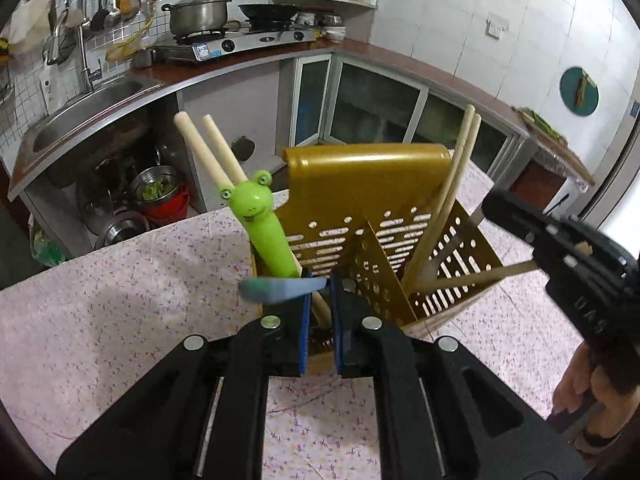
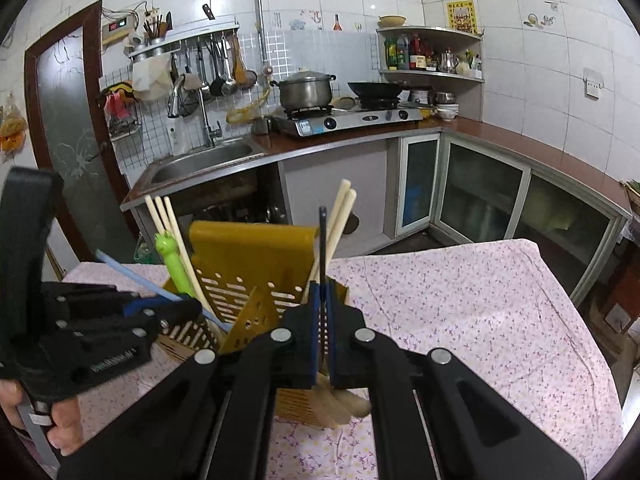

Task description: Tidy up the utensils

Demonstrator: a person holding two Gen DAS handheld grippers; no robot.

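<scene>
A yellow perforated utensil holder (image 1: pixel 368 200) (image 2: pixel 248 256) stands on the floral-cloth table. It holds pale chopsticks (image 1: pixel 208 148) (image 2: pixel 340 216) and a green frog-headed utensil (image 1: pixel 260 216) (image 2: pixel 170 256). My left gripper (image 1: pixel 318 284) (image 2: pixel 176 304) is shut on a light blue flat utensil (image 1: pixel 280 288) (image 2: pixel 136 278) over the holder's left compartment. My right gripper (image 2: pixel 322 292) (image 1: pixel 520 220) is shut on a thin dark utensil (image 2: pixel 322 248) over the holder's right compartment; a wooden stick (image 1: pixel 480 276) runs from it into the holder.
The table with the pink floral cloth (image 2: pixel 480 312) (image 1: pixel 100 300) extends to the right and front. Behind are a sink (image 2: pixel 204 160), a gas stove with a pot (image 2: pixel 308 90) and glass-door cabinets (image 2: pixel 480 192). Pots (image 1: pixel 156 196) sit under the sink.
</scene>
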